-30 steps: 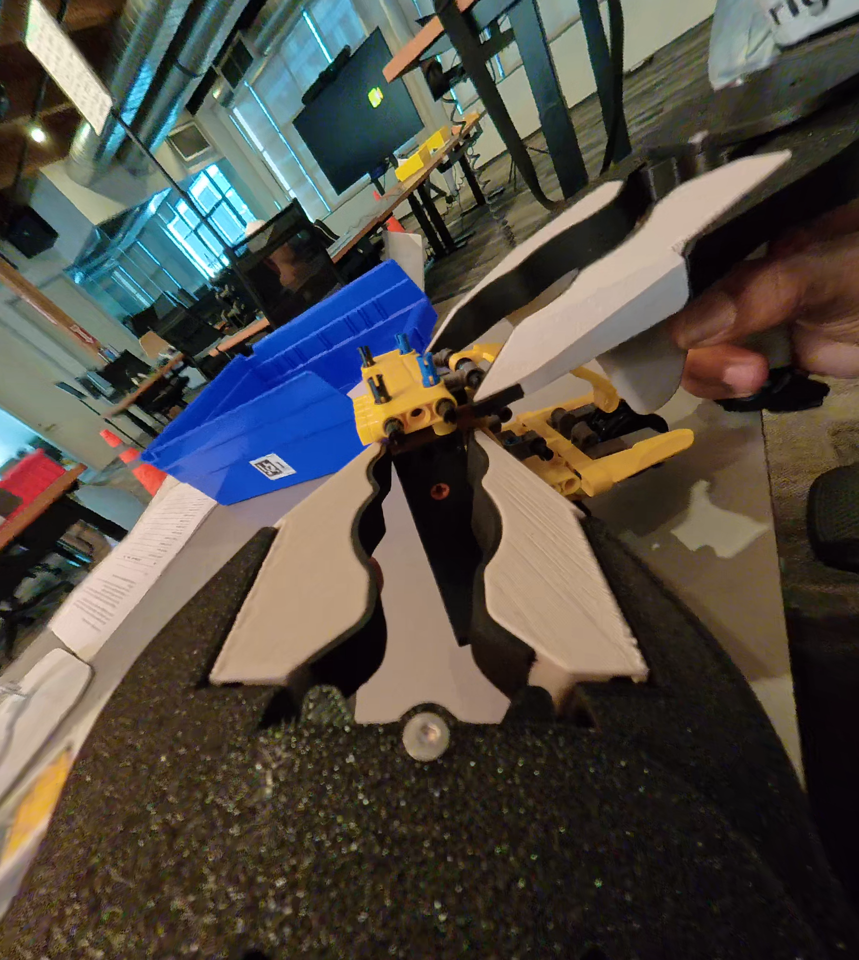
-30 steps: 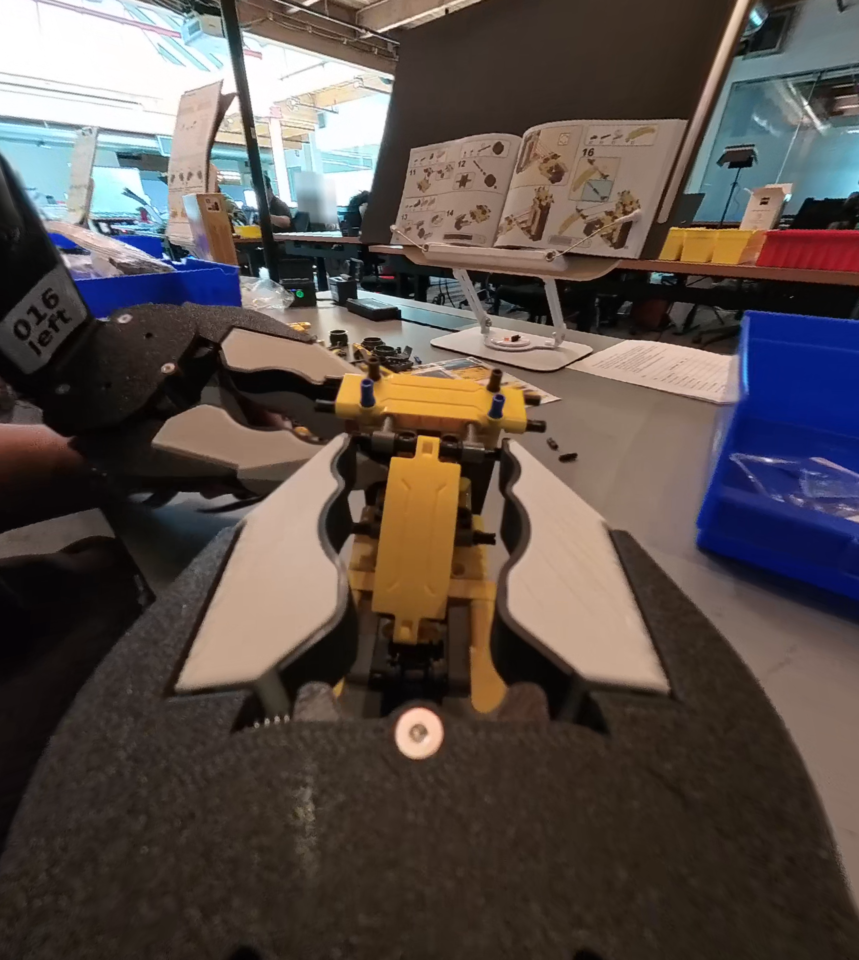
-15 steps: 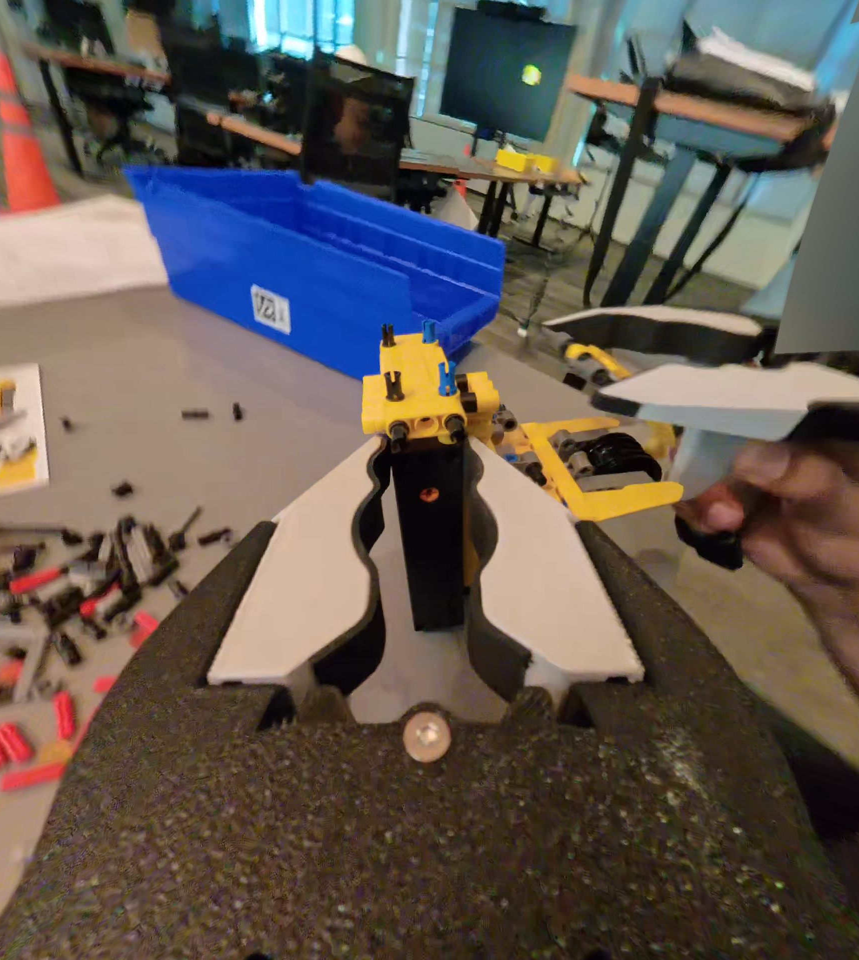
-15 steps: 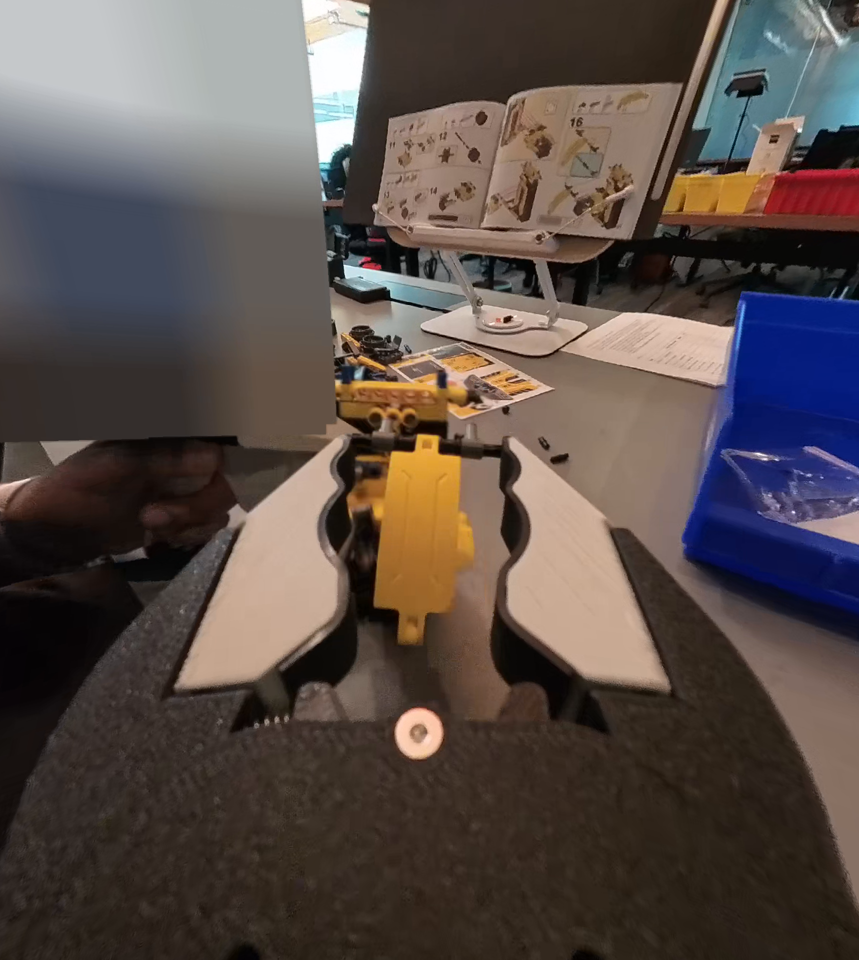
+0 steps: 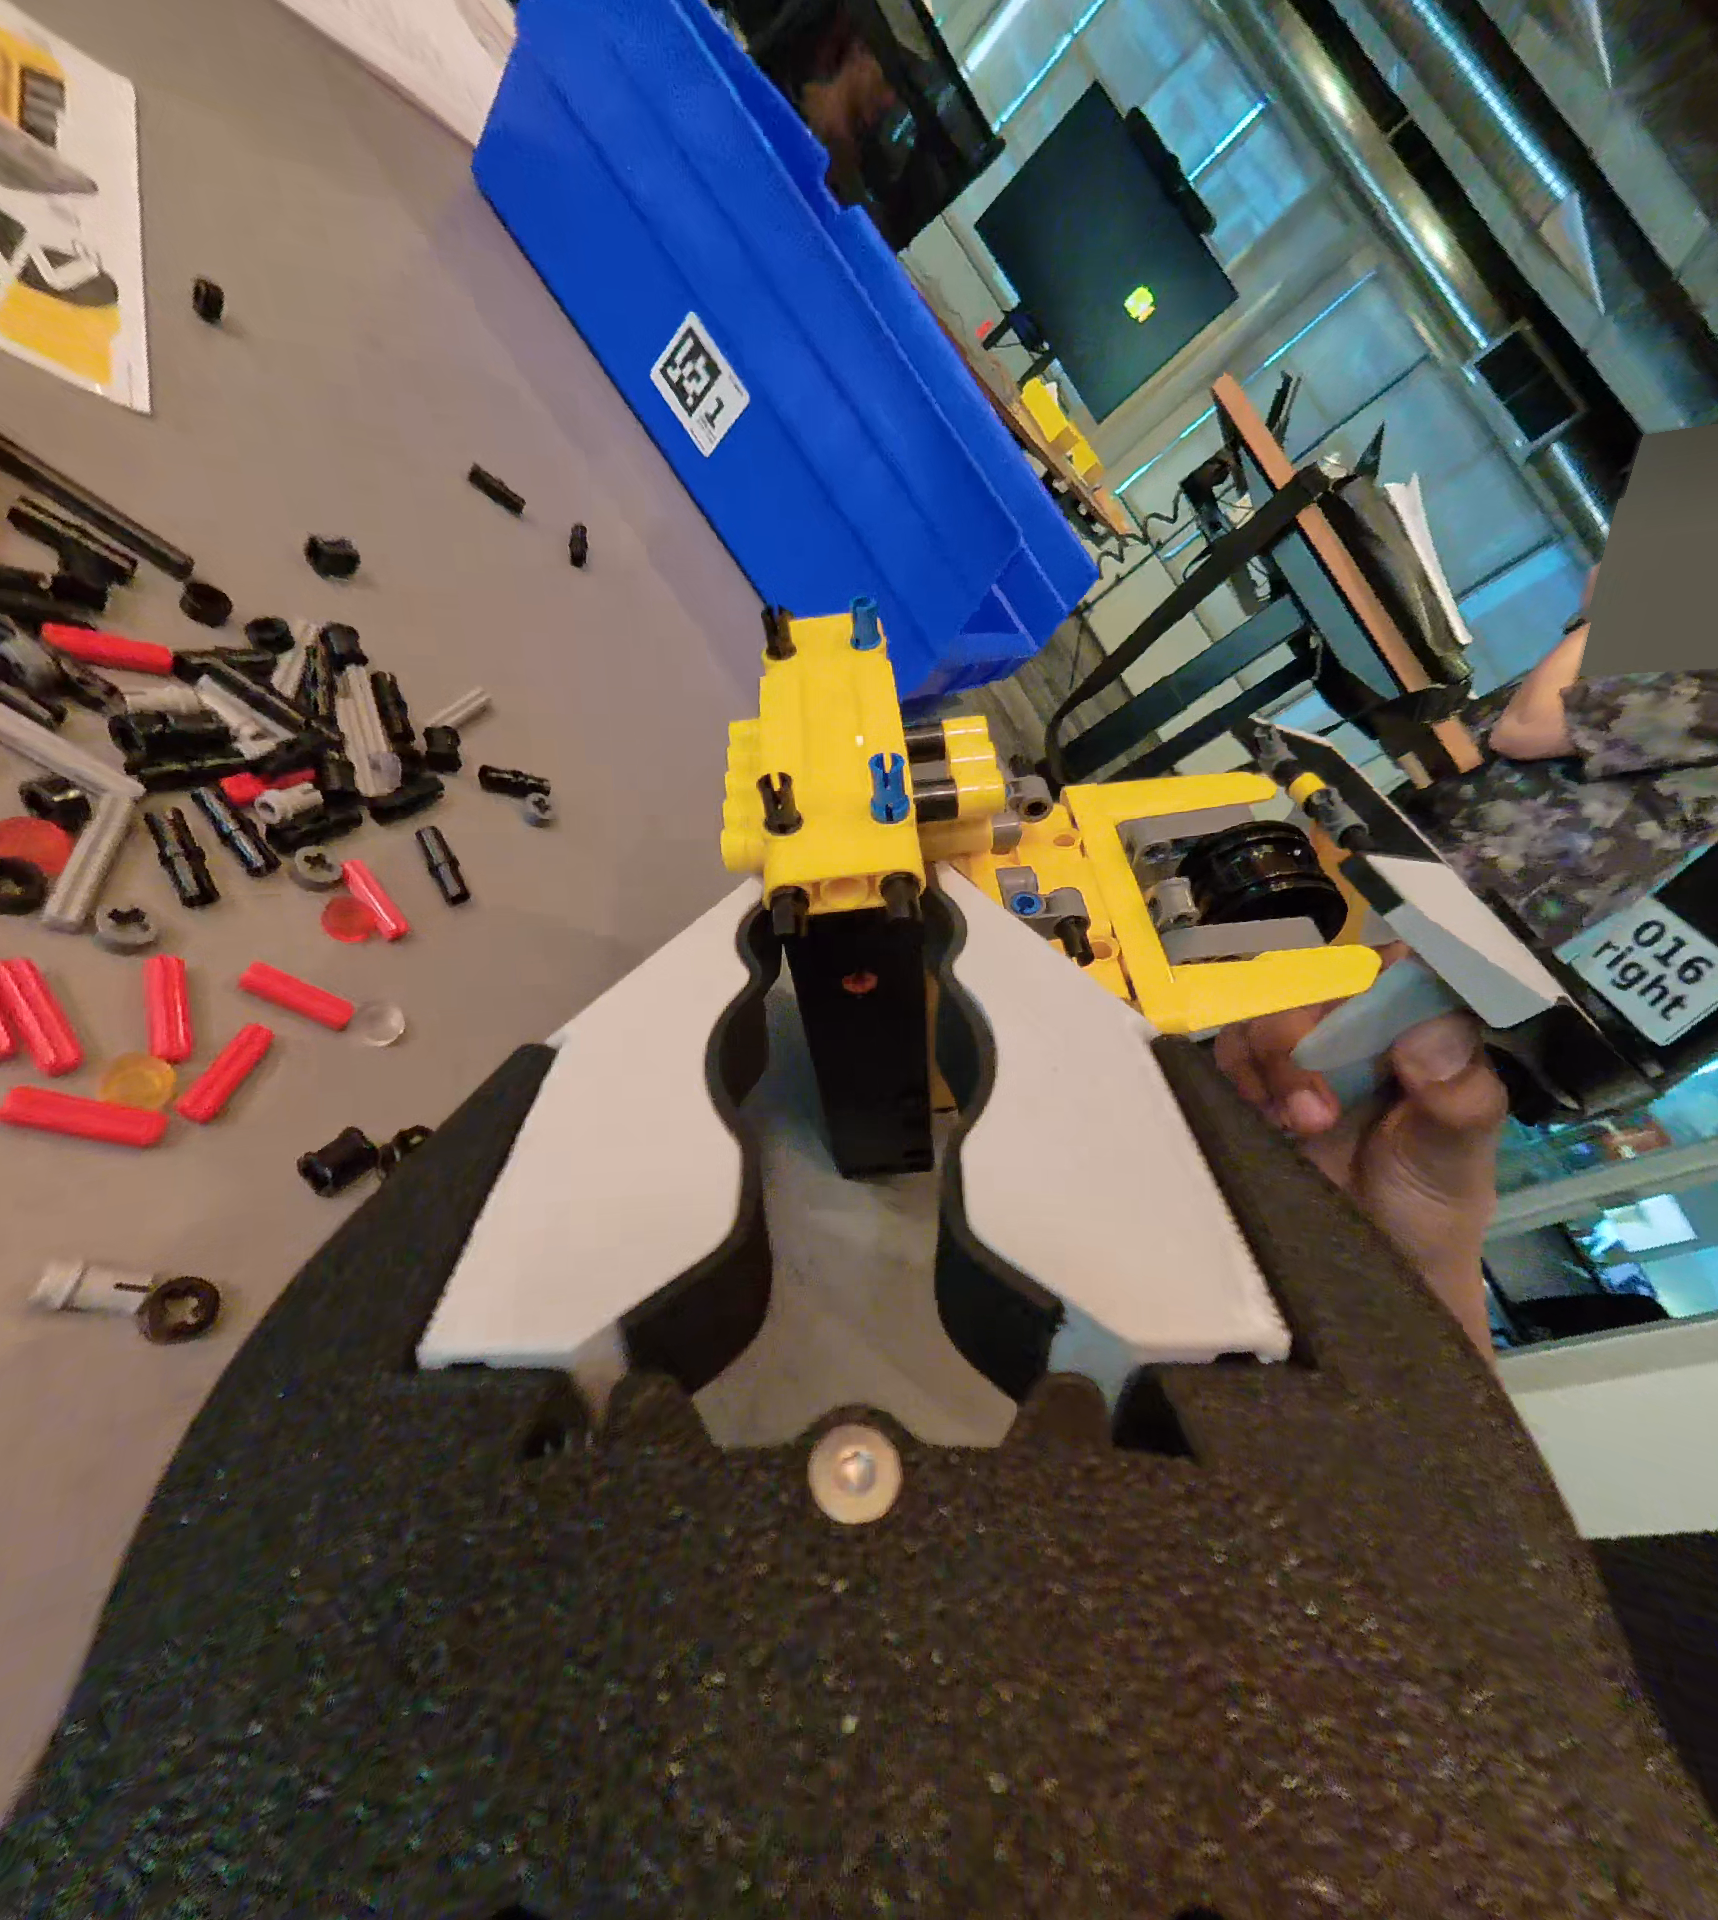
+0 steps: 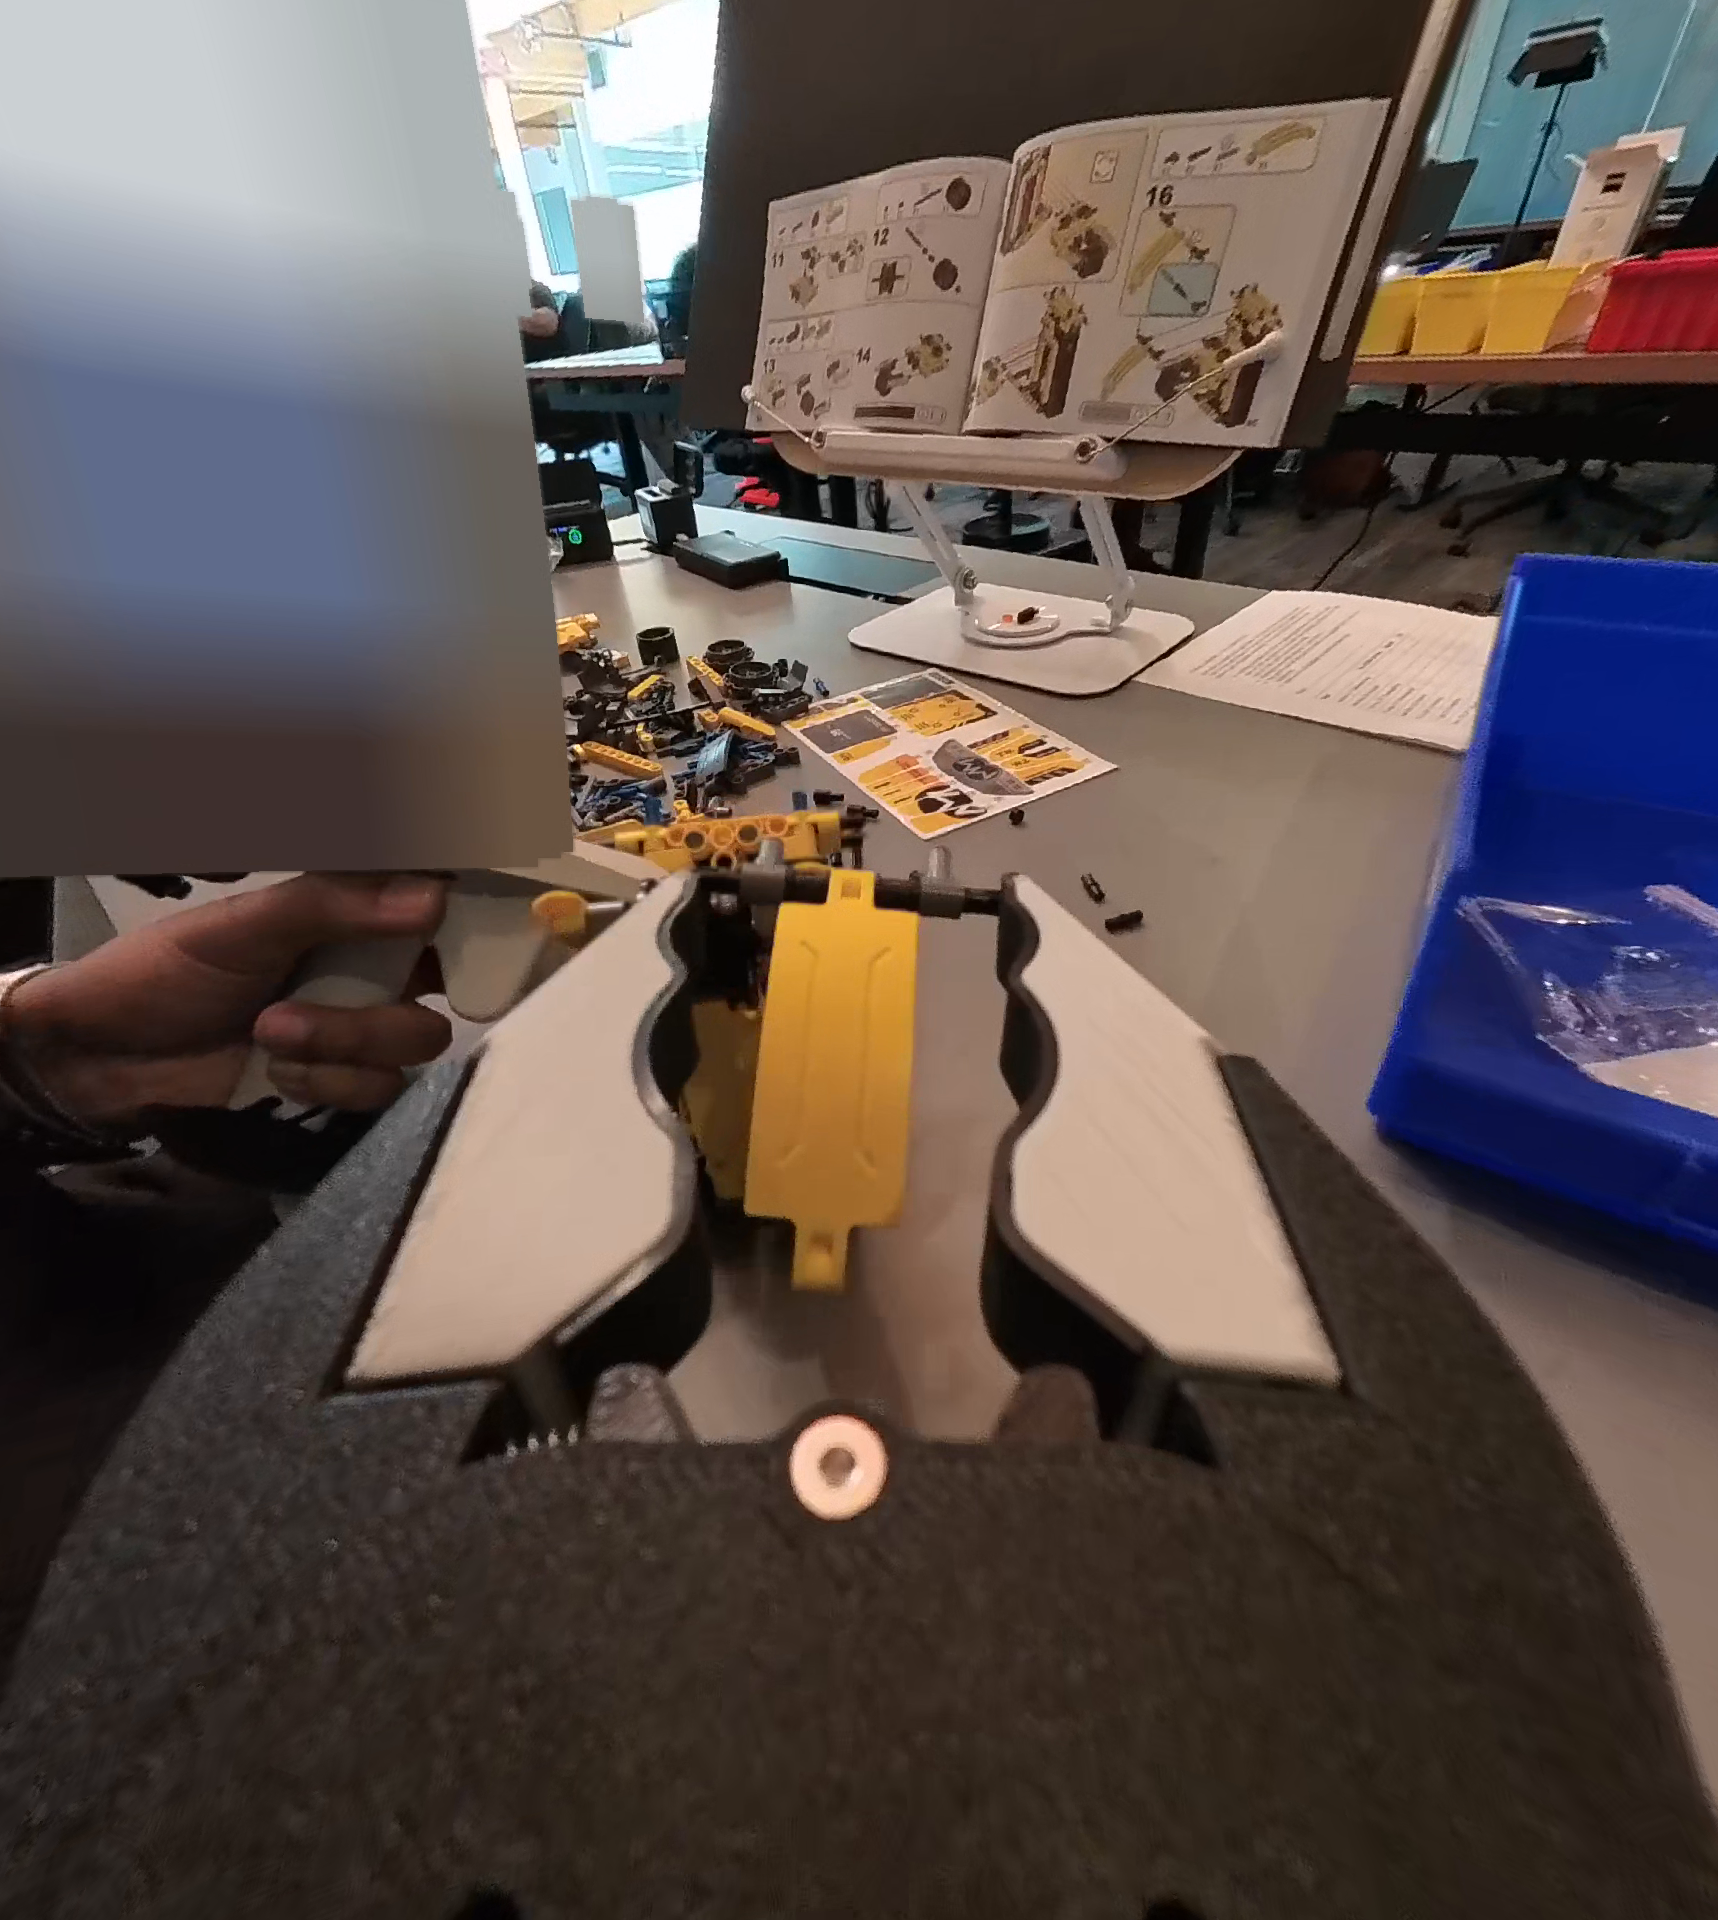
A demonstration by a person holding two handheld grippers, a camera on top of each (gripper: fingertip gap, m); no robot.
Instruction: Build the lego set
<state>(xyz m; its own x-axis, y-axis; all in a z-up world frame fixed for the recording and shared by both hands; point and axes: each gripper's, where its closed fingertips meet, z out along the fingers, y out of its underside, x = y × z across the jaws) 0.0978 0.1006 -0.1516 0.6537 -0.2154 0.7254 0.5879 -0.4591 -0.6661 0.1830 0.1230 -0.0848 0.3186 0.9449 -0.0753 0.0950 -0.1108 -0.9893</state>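
the yellow toy model (image 5: 839, 790) is one bumpy plastic build with two blue pegs, held up above the grey table (image 5: 335, 436). the left gripper (image 5: 850, 904) is pinched tight on its black block. the right gripper (image 6: 839, 904) is closed snug on its smooth yellow panel. many small red, black and grey pieces (image 5: 159, 748) lie left of the model. one shiny blue bin (image 5: 782, 343) sits behind it.
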